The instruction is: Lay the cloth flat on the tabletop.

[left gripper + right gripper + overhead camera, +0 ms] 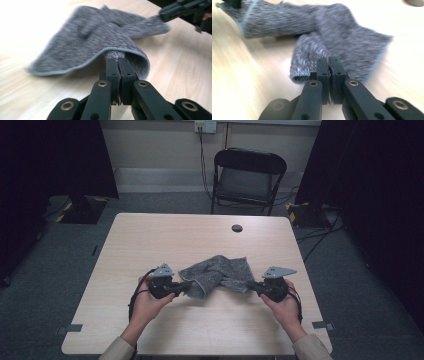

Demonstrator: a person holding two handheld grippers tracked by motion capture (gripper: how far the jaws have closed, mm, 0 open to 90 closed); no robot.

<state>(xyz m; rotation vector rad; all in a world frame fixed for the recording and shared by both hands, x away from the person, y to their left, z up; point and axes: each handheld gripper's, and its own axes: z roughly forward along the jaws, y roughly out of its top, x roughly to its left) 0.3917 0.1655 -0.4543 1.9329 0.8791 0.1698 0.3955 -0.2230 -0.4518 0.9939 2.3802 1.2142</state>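
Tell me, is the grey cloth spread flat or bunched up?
Bunched up: the grey cloth rumples and folds between left gripper and right gripper.

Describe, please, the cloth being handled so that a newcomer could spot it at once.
On the pale wooden table, look near the person's edge, between the left gripper and the right gripper. The cloth is a rumpled, speckled grey knit with a lighter hemmed edge, pinched at each end. It is the one soft thing on the table.
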